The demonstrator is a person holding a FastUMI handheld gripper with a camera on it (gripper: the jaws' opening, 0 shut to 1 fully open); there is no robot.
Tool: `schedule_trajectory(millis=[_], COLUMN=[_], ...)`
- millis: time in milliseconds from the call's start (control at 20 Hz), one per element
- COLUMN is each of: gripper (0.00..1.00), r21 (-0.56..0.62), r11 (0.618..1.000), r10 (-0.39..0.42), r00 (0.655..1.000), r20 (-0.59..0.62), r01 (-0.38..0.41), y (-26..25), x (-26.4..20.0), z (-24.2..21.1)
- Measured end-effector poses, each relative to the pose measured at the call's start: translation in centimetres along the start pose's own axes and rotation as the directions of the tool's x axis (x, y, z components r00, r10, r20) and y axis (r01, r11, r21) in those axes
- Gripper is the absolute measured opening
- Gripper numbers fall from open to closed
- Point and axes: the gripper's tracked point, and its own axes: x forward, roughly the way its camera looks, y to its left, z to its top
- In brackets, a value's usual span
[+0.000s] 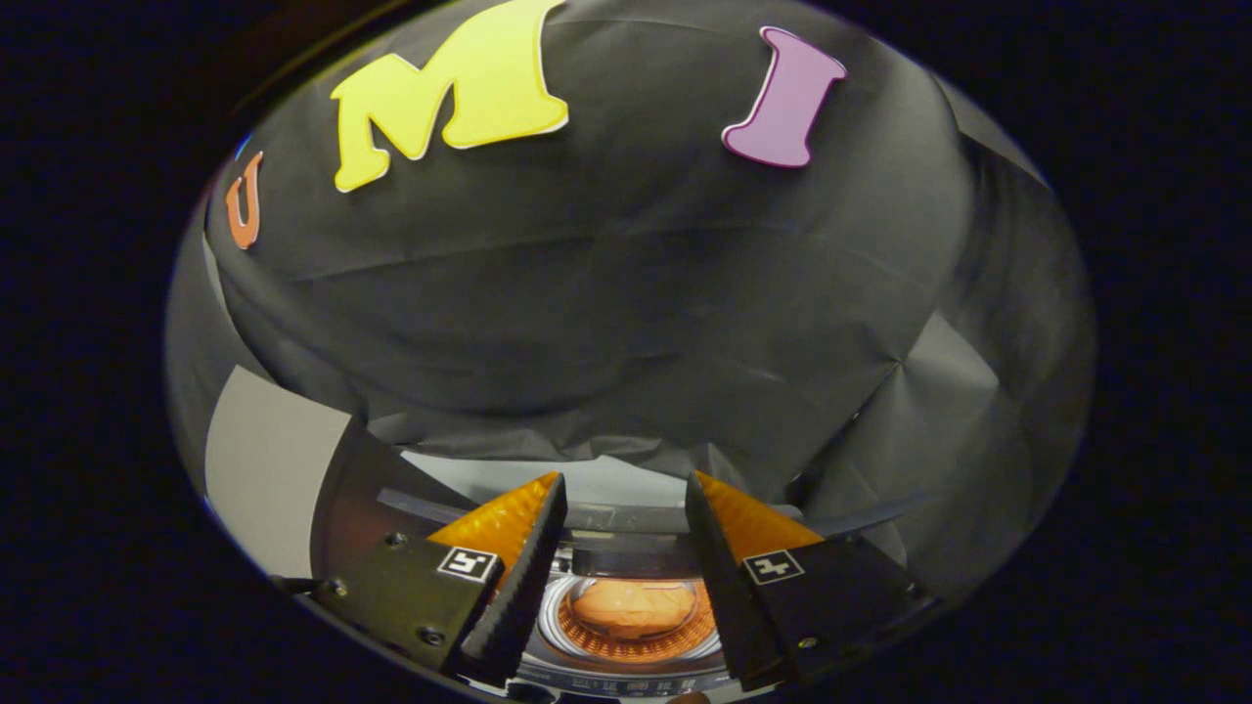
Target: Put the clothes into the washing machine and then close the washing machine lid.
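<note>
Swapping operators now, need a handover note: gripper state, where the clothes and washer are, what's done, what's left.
Gripper: fingers open and apart, holding nothing, above the washing machine.
Small top-loading washing machine: seen between and below the fingers, its round drum opening uncovered.
Bundled pale orange cloth: lying inside the drum, ringed by the drum's perforated wall.
Dark raised lid: appears to stand open beside one finger; hard to be sure.
Done: clothes look to be in the drum.
Left: close the lid.
</note>
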Motion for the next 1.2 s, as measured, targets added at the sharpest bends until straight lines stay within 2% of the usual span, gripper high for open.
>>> schedule_trajectory(millis=[550,1200], gripper=[0.77,0.77], r21=[0.027,0.042], r11=[1.000,0.998], r10=[-0.015,-0.034], r00=[1.000,0.999], r20=[0.023,-0.029], r01=[0.014,0.035], y=[0.0,0.1], x=[-2.8,-5.1], z=[-2.8,-7.0])
